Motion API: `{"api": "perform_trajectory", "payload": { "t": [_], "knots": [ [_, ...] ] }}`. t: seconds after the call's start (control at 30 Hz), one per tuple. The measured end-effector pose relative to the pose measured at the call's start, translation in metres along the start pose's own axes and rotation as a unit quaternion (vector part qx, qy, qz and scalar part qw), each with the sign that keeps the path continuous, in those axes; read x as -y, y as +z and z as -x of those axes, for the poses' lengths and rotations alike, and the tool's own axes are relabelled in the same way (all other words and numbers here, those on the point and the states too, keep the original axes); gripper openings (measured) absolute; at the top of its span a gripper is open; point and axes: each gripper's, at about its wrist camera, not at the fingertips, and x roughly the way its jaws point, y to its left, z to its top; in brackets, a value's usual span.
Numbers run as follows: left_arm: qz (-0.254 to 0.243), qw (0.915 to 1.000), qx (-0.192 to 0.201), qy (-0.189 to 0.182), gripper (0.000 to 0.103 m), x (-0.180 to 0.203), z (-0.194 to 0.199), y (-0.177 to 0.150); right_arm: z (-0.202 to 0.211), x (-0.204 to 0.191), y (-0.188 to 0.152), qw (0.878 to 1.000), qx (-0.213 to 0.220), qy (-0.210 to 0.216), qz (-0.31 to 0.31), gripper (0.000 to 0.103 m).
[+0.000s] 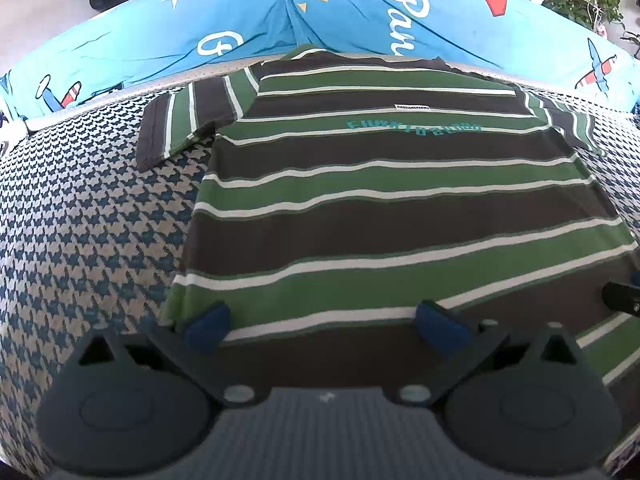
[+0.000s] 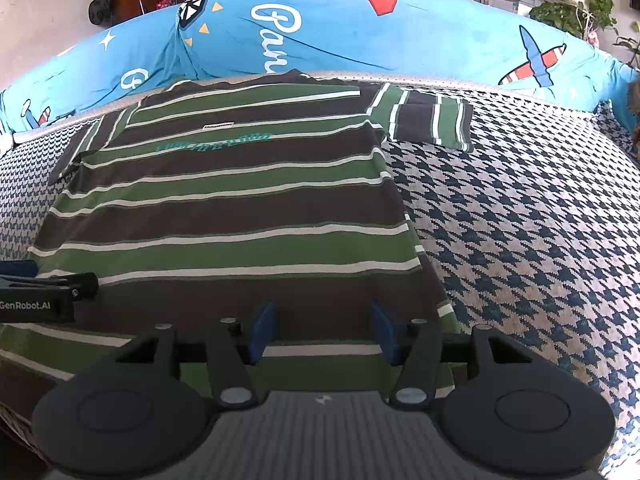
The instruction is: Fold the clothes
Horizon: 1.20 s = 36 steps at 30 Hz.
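left gripper: jaws spread wide, nothing between the blue pads, aimed toward 12 o'clock | right gripper: jaws parted, narrower gap, nothing held, aimed toward 12 o'clock | relation: side by side, near each other

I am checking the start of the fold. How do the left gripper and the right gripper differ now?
The left gripper is opened wider than the right gripper. The left gripper is over the shirt's near left corner; the right gripper is over its near right corner. Both are open, hold nothing, and point along the flat shirt toward the blue quilt.
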Motion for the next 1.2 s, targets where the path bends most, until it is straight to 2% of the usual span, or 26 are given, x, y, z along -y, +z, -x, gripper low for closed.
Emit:
{"api": "perform_trajectory", "payload": {
  "t": [0.3,0.37,0.47,0.7,0.9,1.2],
  "knots": [
    [0.003,1.0,-0.005,0.003,0.103,0.001,0.0,0.002,-0.001,-0.001,-0.002,1.0,0.007,-0.002,0.006,0.058],
    [0.003,1.0,-0.006,0.003,0.103,0.001,0.0,0.002,-0.002,0.0,-0.001,1.0,0.007,0.0,0.006,0.067],
    [0.004,0.9999,-0.009,0.005,0.103,0.0,-0.001,0.004,-0.004,-0.001,0.0,1.0,0.005,0.002,0.009,0.071],
    [0.006,0.9999,-0.014,0.008,0.103,-0.003,0.0,0.011,-0.002,-0.001,0.01,1.0,0.019,0.008,0.014,0.071],
    [-0.001,0.9999,-0.01,0.009,0.103,0.001,-0.002,0.02,-0.008,-0.004,0.021,0.999,0.017,0.041,0.01,0.071],
    [-0.009,0.9999,-0.005,-0.001,0.103,0.007,-0.007,0.034,-0.023,0.011,0.041,0.997,0.005,0.07,-0.039,0.071]
  ]
}}
